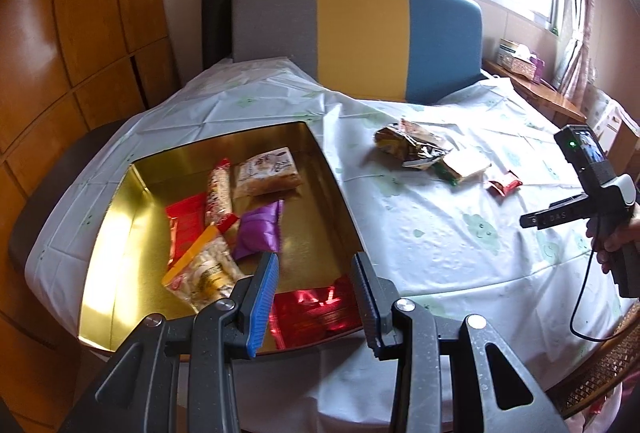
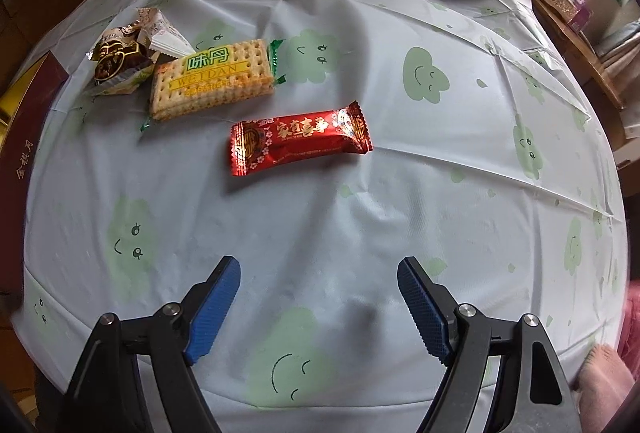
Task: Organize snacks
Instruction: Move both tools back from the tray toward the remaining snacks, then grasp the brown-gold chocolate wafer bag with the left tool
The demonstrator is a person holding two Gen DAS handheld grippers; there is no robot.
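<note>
red candy bar [image 2: 299, 142] lying flat on the tablecloth [image 2: 400, 217] just right of the Weidan cracker pack [image 2: 212, 79], long axis left-right, right gripper [image 2: 319, 307] spread wide and empty, left gripper [image 1: 316, 299] spread over the gold tin [image 1: 120, 233]

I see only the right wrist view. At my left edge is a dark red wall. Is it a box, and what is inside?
Observer: Yes, a gold-lined tin box; several snacks lie in it, among them a purple packet.
Operator: Where is the left gripper?
Observer: The left gripper hangs open over the near end of the box, holding nothing.
Operator: Is something under it?
Observer: A shiny red packet lies on the box floor right below it.
</note>
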